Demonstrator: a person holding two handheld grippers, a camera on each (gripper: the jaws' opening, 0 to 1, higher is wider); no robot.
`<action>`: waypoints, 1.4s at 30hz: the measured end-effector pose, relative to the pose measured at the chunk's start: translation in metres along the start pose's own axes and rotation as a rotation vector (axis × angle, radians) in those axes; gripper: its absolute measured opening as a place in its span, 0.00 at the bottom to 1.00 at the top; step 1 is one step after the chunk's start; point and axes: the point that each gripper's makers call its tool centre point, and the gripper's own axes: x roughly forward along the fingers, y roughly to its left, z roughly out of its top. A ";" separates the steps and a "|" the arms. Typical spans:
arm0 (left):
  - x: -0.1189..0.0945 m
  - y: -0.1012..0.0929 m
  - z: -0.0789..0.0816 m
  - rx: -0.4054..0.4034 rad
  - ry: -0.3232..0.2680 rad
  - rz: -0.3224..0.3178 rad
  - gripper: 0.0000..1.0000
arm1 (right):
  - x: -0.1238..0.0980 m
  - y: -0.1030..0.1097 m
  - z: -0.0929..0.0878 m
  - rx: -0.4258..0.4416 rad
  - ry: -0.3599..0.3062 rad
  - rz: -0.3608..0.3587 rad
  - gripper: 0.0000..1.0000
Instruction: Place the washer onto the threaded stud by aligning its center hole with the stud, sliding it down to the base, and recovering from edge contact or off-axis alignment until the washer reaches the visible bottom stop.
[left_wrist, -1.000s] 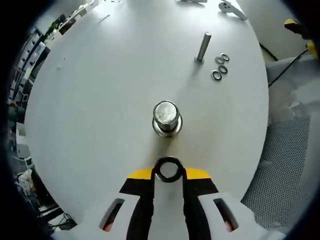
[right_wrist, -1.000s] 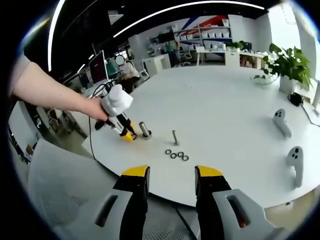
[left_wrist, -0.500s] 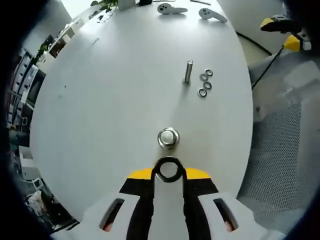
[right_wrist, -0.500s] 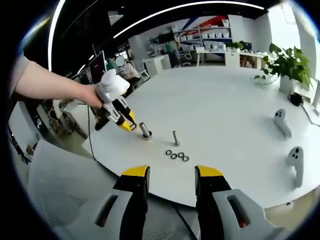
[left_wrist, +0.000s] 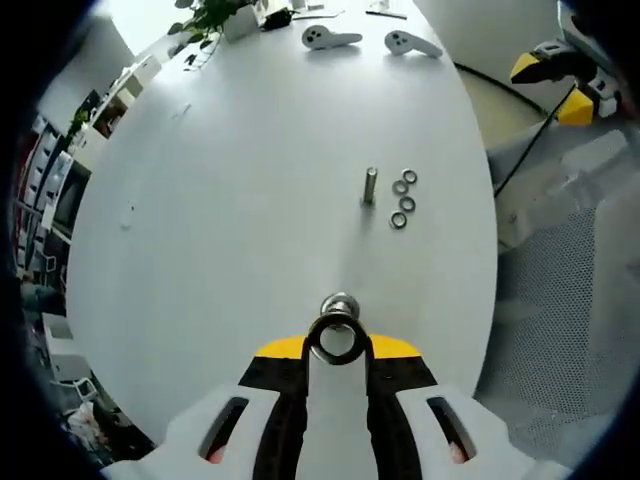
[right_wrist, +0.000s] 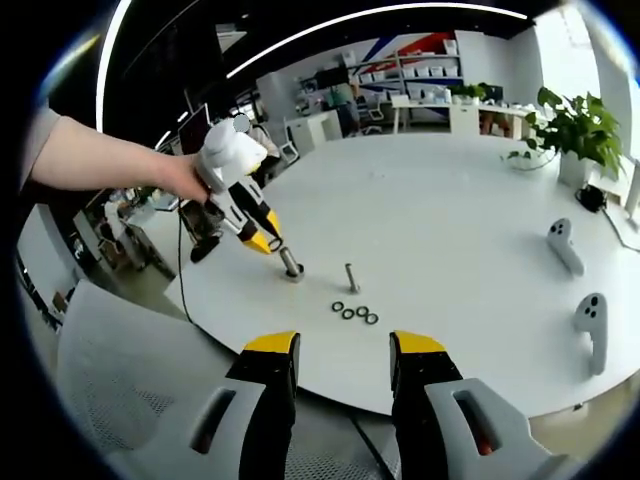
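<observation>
**Washer Brought Over Stud: Alignment Stage**

White and round, the surface (left_wrist: 250, 180) carries a short threaded metal stud on a wide base (left_wrist: 339, 303), a second slim upright metal pin (left_wrist: 369, 186) and three loose steel washers (left_wrist: 402, 198) just beside that pin. Two white hand controllers (left_wrist: 365, 40) are seen at the far edge.

A dark ring-shaped washer (left_wrist: 337, 339) is clamped between the closed jaws of the left gripper (left_wrist: 337, 345). Compared with one second ago, the left gripper has been raised and advanced, so that the washer is now seen overlapping the stud's top instead of short of it. In the right gripper view the left gripper (right_wrist: 262, 240) is tilted, tip just above the stud (right_wrist: 290, 262). The hole is judged near-aligned; levelling and lowering are still required.

The right gripper (right_wrist: 342, 360) is held back off the surface edge, jaws apart and empty.
</observation>
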 end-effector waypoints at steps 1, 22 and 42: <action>0.003 0.000 0.001 0.006 0.003 0.000 0.19 | 0.000 0.000 0.000 0.001 -0.001 0.000 0.38; 0.022 0.000 0.005 0.060 0.058 -0.024 0.19 | 0.000 -0.001 0.000 0.008 -0.004 -0.006 0.38; 0.051 -0.005 -0.004 0.064 0.092 -0.051 0.19 | -0.001 -0.003 -0.001 0.010 0.001 -0.014 0.38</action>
